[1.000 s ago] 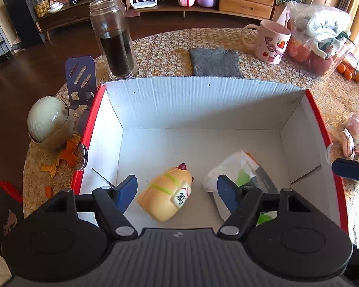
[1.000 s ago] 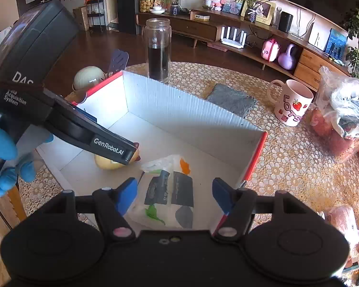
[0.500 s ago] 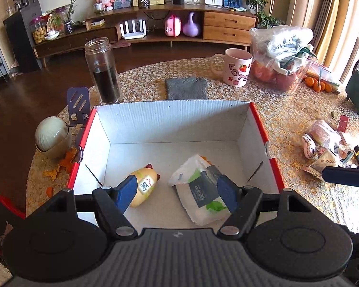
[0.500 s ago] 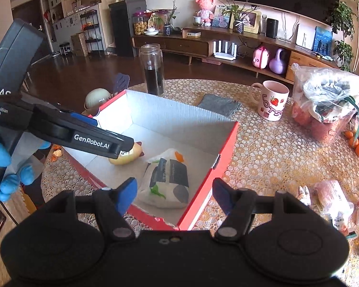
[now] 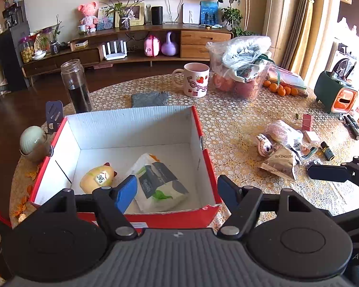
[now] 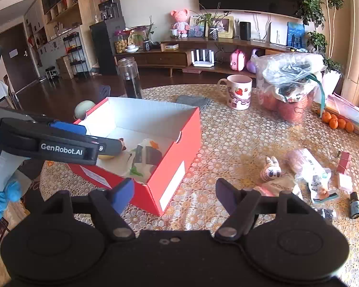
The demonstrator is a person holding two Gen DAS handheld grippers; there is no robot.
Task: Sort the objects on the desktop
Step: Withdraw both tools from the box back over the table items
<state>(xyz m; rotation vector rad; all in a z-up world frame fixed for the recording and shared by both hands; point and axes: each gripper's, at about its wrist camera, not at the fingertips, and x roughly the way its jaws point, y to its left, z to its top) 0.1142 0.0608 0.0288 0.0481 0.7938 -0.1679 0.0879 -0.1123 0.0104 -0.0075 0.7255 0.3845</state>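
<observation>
A red cardboard box (image 5: 204, 148) (image 6: 179, 157) with a white inside stands on the round table. In it lie a yellow squeeze toy (image 5: 98, 178) and a white tissue pack (image 5: 159, 186) (image 6: 141, 162). My left gripper (image 5: 177, 191) is open and empty, above the box's near edge. My right gripper (image 6: 174, 193) is open and empty, over the tablecloth to the right of the box. Loose items lie on the table to the right: a small rabbit toy (image 5: 264, 146) (image 6: 271, 169), a brown paper packet (image 5: 281, 165), a wrapped roll (image 6: 306, 162) and a small bottle (image 6: 355, 205).
A glass jar (image 5: 76, 86), a grey cloth (image 5: 150, 98), a strawberry mug (image 5: 196, 80) (image 6: 239, 91) and a plastic bag of fruit (image 5: 241, 64) stand behind the box. Tangerines (image 6: 337, 122) lie at the far right. A pale round bowl (image 5: 32, 141) sits left of the box.
Both grippers have pulled back and up from the box. The view has swung right, and the loose items on the right of the table have come into view. Both stay open.
</observation>
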